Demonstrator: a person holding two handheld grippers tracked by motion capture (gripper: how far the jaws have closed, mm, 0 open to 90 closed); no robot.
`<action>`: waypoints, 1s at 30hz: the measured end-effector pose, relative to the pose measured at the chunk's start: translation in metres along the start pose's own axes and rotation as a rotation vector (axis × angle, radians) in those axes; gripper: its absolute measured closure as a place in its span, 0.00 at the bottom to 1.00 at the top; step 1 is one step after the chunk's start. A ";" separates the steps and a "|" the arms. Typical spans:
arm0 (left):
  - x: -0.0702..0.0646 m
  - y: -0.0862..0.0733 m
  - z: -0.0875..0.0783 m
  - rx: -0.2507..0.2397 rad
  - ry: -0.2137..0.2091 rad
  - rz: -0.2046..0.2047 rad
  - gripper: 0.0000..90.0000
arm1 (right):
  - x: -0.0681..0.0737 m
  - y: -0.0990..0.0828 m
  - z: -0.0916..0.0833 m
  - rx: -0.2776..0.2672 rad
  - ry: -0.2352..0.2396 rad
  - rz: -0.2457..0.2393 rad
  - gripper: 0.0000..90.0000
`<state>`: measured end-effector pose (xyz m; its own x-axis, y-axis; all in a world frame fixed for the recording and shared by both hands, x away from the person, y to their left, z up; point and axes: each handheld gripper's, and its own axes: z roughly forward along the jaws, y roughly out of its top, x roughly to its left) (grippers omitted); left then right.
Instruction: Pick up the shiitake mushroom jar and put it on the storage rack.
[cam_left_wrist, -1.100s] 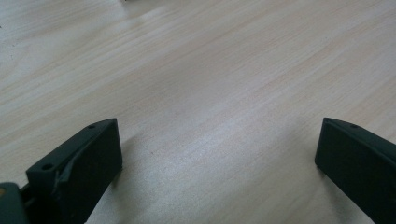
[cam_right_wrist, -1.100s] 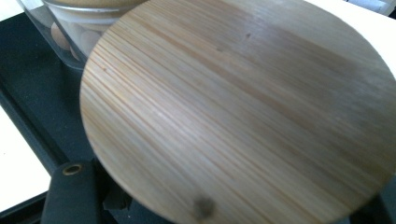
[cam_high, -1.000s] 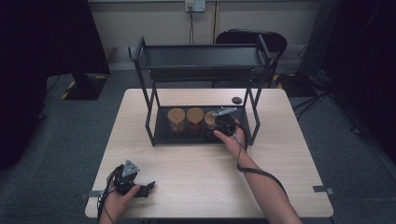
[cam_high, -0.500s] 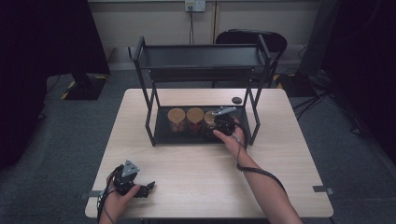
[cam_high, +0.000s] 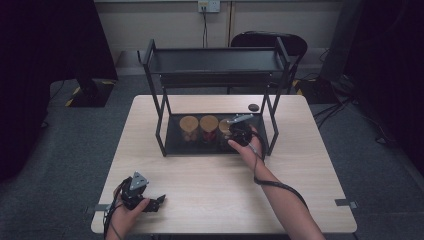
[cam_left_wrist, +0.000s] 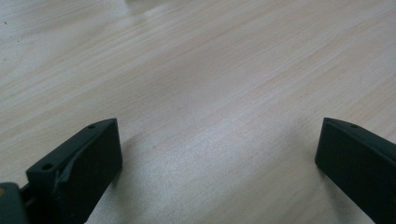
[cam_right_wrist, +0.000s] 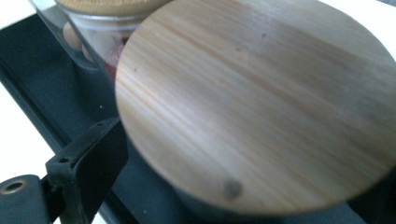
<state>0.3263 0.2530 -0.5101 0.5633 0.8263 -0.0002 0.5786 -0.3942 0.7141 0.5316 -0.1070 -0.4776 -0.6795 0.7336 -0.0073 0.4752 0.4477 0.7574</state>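
Third jar (cam_high: 226, 128) at shelf's right post, right gripper (cam_high: 239, 134) over it

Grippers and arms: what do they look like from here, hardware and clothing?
Both grippers are black with two blocky black jaws. The left gripper carries a grey three-cornered plate on top; the right gripper has a grey plate too. A black cable trails along the right forearm. Forearms are bare, no sleeves visible.

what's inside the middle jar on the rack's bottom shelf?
Middle jar: reddish contents show through the glass, with pale round pieces in the right gripper view. The wooden lid covers the rest; what they are is unclear.
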 end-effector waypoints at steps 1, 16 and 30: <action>0.000 0.000 0.000 0.000 0.000 0.000 0.00 | 0.000 0.000 -0.001 0.000 0.001 0.001 0.05; 0.000 0.000 0.000 0.000 0.000 0.000 0.00 | 0.001 -0.006 -0.027 -0.037 -0.014 0.066 0.02; 0.000 -0.001 -0.001 0.001 0.002 -0.001 0.00 | 0.000 -0.021 -0.053 -0.047 -0.034 0.058 0.03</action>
<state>0.3256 0.2535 -0.5100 0.5615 0.8274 0.0002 0.5800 -0.3939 0.7130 0.4924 -0.1434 -0.4592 -0.6321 0.7748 0.0161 0.4862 0.3803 0.7867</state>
